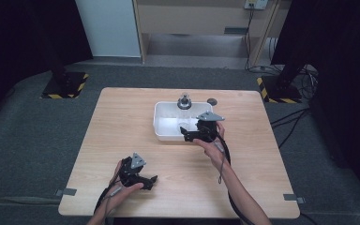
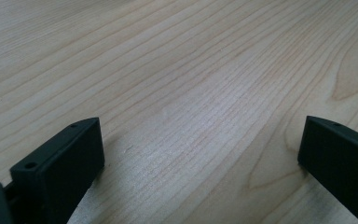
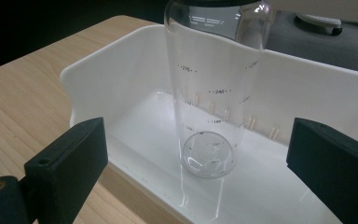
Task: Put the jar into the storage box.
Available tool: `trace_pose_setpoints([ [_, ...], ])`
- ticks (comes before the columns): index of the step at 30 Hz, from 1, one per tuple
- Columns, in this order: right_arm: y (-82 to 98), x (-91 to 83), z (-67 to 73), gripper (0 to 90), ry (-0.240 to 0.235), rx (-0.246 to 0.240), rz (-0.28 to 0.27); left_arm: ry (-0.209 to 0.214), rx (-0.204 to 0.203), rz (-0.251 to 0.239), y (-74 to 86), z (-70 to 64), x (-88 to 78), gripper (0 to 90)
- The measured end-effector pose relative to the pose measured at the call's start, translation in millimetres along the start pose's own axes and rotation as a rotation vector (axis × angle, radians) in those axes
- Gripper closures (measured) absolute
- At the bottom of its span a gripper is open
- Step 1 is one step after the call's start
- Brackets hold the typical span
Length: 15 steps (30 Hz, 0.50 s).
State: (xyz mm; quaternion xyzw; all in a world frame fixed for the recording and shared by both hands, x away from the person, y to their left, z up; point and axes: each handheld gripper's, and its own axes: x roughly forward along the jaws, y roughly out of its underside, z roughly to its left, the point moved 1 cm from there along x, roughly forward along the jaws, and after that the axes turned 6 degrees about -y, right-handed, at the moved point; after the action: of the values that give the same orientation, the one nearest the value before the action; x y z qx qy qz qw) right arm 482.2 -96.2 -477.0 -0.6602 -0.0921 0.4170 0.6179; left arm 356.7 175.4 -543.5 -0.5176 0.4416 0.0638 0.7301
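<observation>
While the left gripper (image 1: 151,180) is sitting low at the near edge of the desk (image 1: 122,122), its jaws are standing wide apart with nothing between them; in the left gripper view they are framing bare wood grain (image 2: 191,93). The left hand (image 1: 122,185) is wrapping the gripper body, with the cable trailing off toward the near desk edge.

Further in, the right gripper (image 1: 185,134) is hovering at the near wall of the white tub (image 1: 161,123), jaws pointing toward the person's left across the tub's front. The right hand (image 1: 213,147) is holding it from behind. Its jaws are spread wide and are not pressing on anything. In the right gripper view the clear measuring bottle (image 3: 212,107) is standing upright inside the white tub (image 3: 121,70), base on the tub floor, printed scale marks facing the camera, well apart from both jaws.

Beyond the tub, a small dark round object (image 1: 211,101) is lying on the desk near the far edge.
</observation>
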Motion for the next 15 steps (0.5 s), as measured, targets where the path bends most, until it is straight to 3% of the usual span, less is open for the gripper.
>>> trace_pose_setpoints([
  [15, 11.8, -13.1, 5.6, 5.4, -0.014, -0.003, -0.014, 0.000, 0.000, 0.000, 0.0, 0.0, 0.0, 0.0],
])
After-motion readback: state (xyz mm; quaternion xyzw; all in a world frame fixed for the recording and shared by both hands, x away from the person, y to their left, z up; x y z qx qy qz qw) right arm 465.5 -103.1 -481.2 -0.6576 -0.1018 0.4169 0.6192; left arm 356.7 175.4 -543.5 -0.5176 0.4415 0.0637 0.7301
